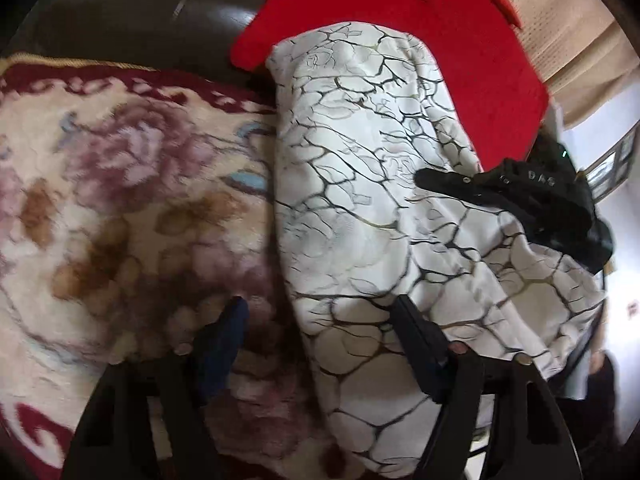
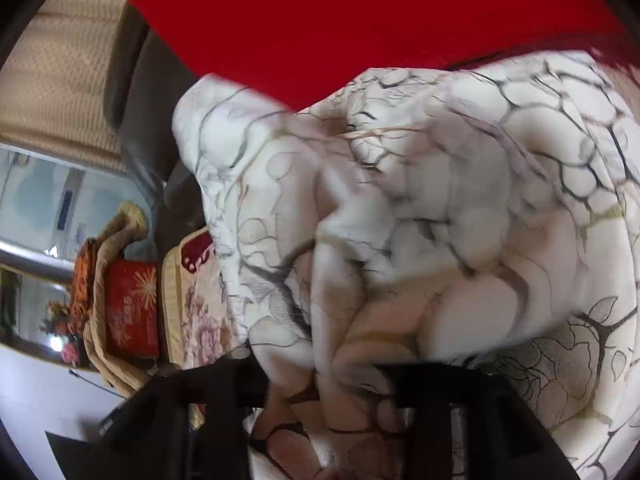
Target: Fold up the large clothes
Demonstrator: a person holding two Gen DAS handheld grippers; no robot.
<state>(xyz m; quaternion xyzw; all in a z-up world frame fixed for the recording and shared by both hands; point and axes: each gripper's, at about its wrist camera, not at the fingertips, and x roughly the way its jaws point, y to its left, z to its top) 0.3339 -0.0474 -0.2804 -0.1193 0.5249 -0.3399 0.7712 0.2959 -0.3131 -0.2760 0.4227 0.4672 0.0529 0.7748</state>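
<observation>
I see the white garment with its black crackle print (image 1: 360, 200) lying down the middle of the left wrist frame, over a floral blanket (image 1: 120, 200) and a red cloth (image 1: 400, 20). My left gripper (image 1: 320, 320) stands spread, straddling the garment's edge without pinching it. My right gripper (image 2: 324, 368) seems clamped on a bunched fold at the bottom of its frame, though blur hides the pads. I'd pinch the edge left-handed before drawing the fold across evenly.
</observation>
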